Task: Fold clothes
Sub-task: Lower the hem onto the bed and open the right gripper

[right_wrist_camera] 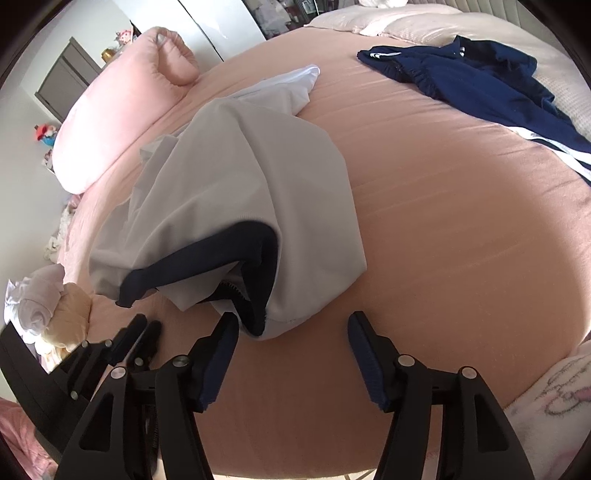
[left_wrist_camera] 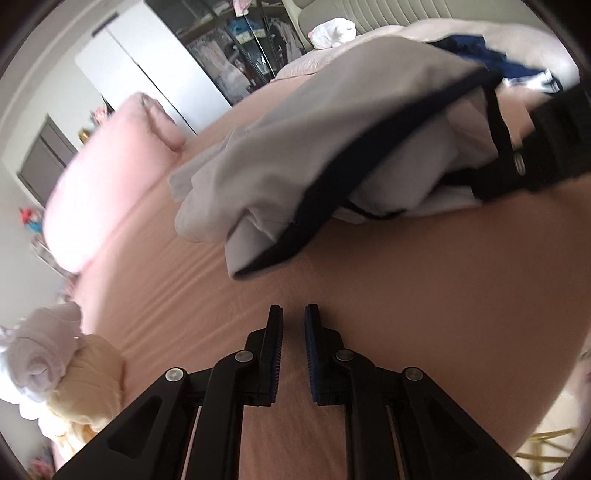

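Observation:
A white garment with a navy trim (right_wrist_camera: 258, 184) lies crumpled on the pink bed sheet (right_wrist_camera: 443, 240). My right gripper (right_wrist_camera: 293, 321) stands open over its near end. The navy-edged hem lies between the fingers, close to the left finger (right_wrist_camera: 221, 350), and neither pad presses on it. My left gripper (left_wrist_camera: 293, 314) hovers over bare sheet just short of the same garment (left_wrist_camera: 295, 147), its fingers almost together with nothing in the narrow gap. In the right wrist view it shows low on the left, beside the right gripper. A navy garment with white stripes (right_wrist_camera: 480, 81) lies spread at the far right.
A pink pillow (right_wrist_camera: 122, 110) lies along the bed's left side. Rolled white and cream clothes (right_wrist_camera: 40, 306) sit at the left edge of the bed. Cream bedding (right_wrist_camera: 406, 22) lies at the far end. A wardrobe (left_wrist_camera: 147, 66) stands beyond the bed.

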Available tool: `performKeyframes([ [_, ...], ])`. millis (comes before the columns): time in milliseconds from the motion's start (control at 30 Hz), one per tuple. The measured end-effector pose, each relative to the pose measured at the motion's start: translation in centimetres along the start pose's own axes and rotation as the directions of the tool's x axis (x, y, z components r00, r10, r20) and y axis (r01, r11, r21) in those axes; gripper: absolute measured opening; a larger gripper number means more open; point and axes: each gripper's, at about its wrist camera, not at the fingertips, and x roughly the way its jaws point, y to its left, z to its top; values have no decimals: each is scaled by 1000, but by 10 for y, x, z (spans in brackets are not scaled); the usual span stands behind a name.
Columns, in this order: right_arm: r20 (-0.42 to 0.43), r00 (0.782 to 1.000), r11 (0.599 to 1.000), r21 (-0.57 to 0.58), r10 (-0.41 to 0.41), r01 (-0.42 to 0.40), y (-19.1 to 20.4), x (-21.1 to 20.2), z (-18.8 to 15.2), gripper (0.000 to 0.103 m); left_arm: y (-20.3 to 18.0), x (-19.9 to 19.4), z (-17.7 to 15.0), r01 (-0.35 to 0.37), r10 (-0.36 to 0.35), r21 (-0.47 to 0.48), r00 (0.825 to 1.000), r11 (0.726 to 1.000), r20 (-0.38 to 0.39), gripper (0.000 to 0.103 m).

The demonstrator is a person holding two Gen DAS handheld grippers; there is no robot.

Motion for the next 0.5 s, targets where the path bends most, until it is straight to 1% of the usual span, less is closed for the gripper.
performKeyframes([
  [67, 3, 1000, 1000, 21, 17, -17, -4, 0, 1, 62, -4, -2, -5, -33, 32, 2, 999, 999, 29, 11],
  [100, 3, 1000, 999, 31, 24, -24, -6, 0, 1, 62, -3, -2, -6, -27, 27, -14, 999, 1000, 31, 11],
  [233, -1, 1000, 999, 27, 25, -25, -6, -2, 2, 62, 11, 1, 7, 42, -44, -46, 998, 998, -38, 11],
  [333, -2, 1000, 1000, 0, 1, -1, -1, -3, 2, 63, 15, -4, 17, 42, -43, -29, 997, 999, -65, 11],
  [367, -4, 1000, 1000, -13, -7, 7, 1, -3, 1, 63, 18, -8, 21, 46, -47, -32, 997, 998, -56, 11],
  [400, -5, 1000, 1000, -26, -15, 15, 3, -3, 1, 64, 21, -15, 24, 51, -53, -45, 998, 998, -29, 11],
  [467, -8, 1000, 999, -39, -17, 17, 5, -4, 0, 66, 25, -25, 29, 43, -43, -51, 999, 998, 9, 11],
  [500, -11, 1000, 999, -38, -13, 13, 4, -4, 0, 67, 27, -30, 32, 37, -36, -50, 999, 998, 25, 19],
])
